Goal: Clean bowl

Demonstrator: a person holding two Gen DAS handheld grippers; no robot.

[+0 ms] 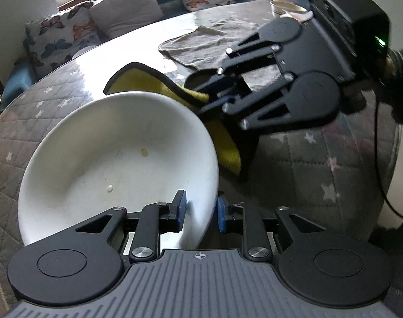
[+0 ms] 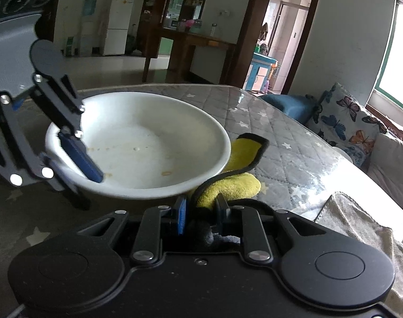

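A white bowl with small food specks and smears inside is held tilted over the quilted table. My left gripper is shut on the bowl's near rim, one blue pad inside and one outside. The right wrist view shows the same bowl with the left gripper clamped on its left rim. A yellow cloth with a black border hangs just behind the bowl's far rim, and my right gripper is shut on it. In its own view the right gripper pinches the yellow cloth close beside the bowl's outer wall.
A grey cloth lies spread on the table behind the grippers. A small bowl stands at the far table edge. Butterfly cushions line a bench beyond the table. A person's hand holds the right gripper's body.
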